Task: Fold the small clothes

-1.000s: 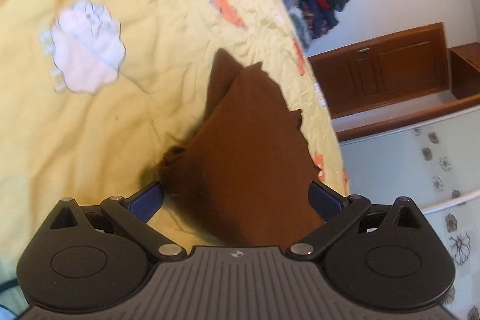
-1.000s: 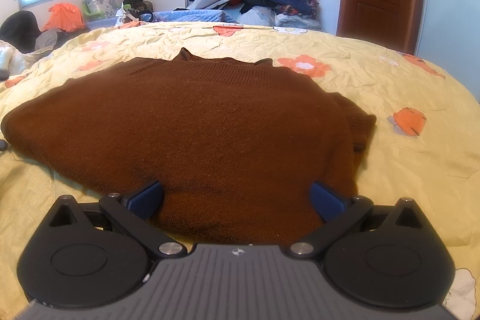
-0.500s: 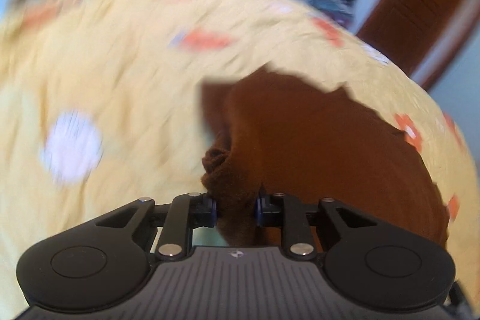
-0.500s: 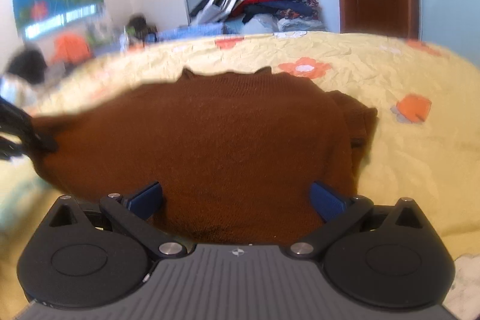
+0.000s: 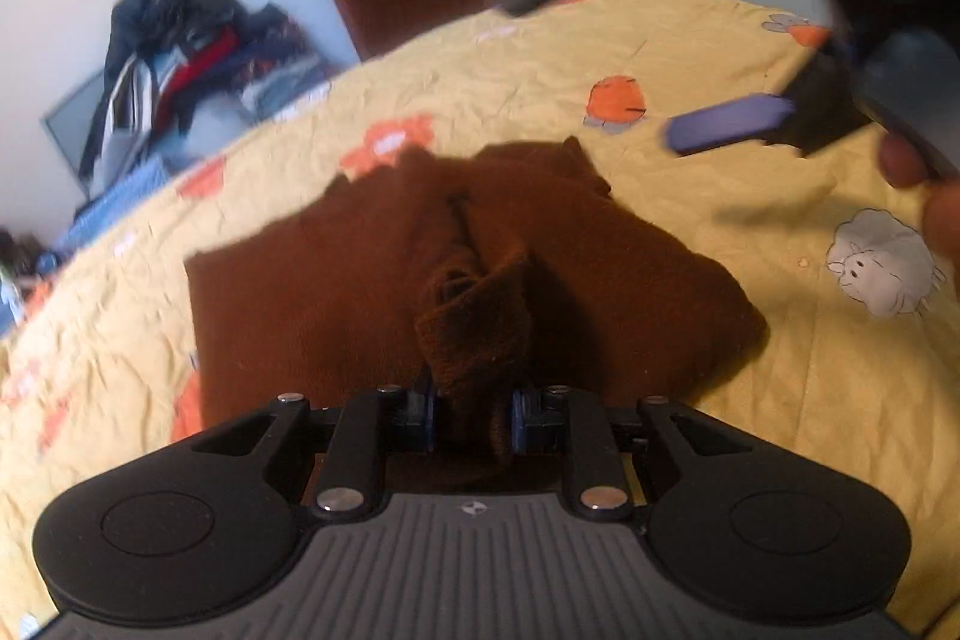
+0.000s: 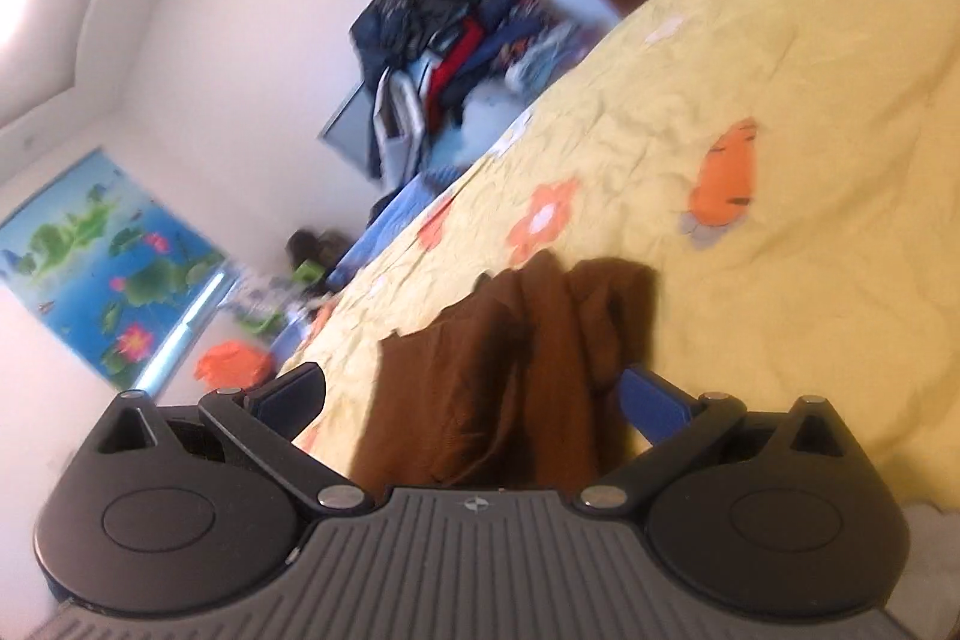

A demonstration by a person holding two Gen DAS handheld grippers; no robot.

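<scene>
Left wrist view: left gripper (image 5: 474, 415) is pinching a sleeve cuff of the brown sweater (image 5: 336, 274), which is lying on the yellow bedspread (image 5: 690, 40). Right gripper (image 6: 471, 397) is hanging w/ jaws wide, gripping nothing. Knit's looking soft, floppy, light; best grabbing edges/cuffs.

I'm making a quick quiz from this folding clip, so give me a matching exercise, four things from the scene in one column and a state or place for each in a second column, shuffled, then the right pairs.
Things:
1. left gripper
2. right gripper
3. brown sweater
4. pile of clothes

States or places:
A. lying on the yellow bedspread, partly folded
B. heaped by the far wall
C. jaws wide apart
D. pinching a bunched sleeve end

Pairs: 1-D, 2-C, 3-A, 4-B
</scene>
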